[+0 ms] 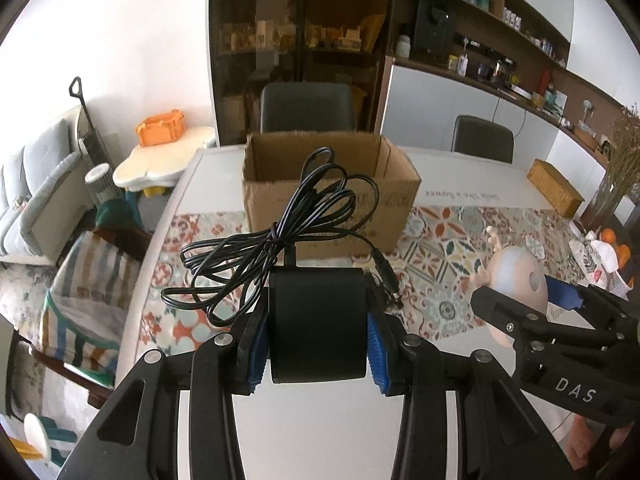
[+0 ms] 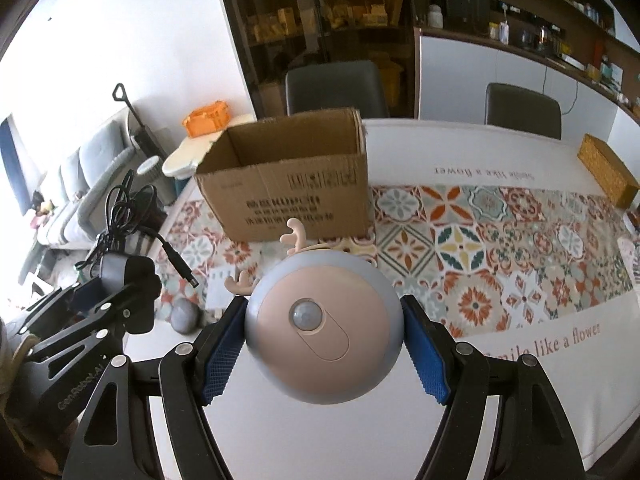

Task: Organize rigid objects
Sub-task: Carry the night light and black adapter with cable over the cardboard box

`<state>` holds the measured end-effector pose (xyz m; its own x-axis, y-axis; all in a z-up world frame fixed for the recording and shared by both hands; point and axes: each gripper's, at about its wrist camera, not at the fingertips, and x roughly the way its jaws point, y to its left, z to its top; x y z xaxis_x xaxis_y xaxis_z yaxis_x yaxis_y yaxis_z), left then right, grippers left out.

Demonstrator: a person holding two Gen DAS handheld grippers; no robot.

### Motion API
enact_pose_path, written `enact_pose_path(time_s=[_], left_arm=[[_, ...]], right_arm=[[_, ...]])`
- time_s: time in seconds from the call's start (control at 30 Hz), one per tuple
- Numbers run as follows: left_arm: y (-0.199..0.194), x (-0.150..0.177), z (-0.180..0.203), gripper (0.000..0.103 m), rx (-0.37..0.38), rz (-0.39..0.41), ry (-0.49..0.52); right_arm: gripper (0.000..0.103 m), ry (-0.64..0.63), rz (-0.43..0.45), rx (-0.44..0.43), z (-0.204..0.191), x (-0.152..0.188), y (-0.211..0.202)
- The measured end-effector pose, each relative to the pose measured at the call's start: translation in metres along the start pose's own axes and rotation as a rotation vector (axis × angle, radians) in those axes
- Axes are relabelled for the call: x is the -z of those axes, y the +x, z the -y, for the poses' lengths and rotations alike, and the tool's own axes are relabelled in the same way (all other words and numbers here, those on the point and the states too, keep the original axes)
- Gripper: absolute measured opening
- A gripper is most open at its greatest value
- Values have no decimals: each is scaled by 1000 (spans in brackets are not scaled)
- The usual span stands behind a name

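Note:
My left gripper point(image 1: 318, 332) is shut on a black power adapter point(image 1: 318, 320) with a bundled black cable point(image 1: 288, 216), held above the table in front of an open cardboard box point(image 1: 328, 196). My right gripper point(image 2: 324, 344) is shut on a round grey and pink night light with antlers point(image 2: 323, 328), held above the table, with the cardboard box point(image 2: 288, 184) beyond it. The night light also shows in the left wrist view point(image 1: 516, 280), and the adapter shows in the right wrist view point(image 2: 124, 272). The box looks empty where its inside shows.
A patterned table runner point(image 2: 480, 248) crosses the white table point(image 2: 520, 148). A grey ball point(image 2: 185, 316) and a white card point(image 2: 219, 288) lie on the table left of the night light. A wicker box point(image 2: 608, 170) sits at the far right. Chairs point(image 1: 308, 106) stand behind the table.

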<state>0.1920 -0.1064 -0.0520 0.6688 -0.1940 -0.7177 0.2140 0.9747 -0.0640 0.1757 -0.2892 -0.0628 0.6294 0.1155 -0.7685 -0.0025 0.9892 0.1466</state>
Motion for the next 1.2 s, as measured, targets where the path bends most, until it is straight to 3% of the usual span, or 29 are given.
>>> enact_pose_path(time_s=[0.37, 0.53, 0.7, 1.2], left_arm=[[5, -42, -10, 41, -11, 66, 9], [23, -65, -14, 41, -2, 57, 7], [38, -90, -22, 41, 64, 52, -31], [82, -160, -23, 41, 31, 18, 34]], right_arm=[[75, -33, 75, -7, -12, -44, 1], [75, -36, 82, -11, -11, -68, 14], [75, -21, 76, -15, -9, -93, 32], [75, -16, 37, -12, -7, -168, 71]])
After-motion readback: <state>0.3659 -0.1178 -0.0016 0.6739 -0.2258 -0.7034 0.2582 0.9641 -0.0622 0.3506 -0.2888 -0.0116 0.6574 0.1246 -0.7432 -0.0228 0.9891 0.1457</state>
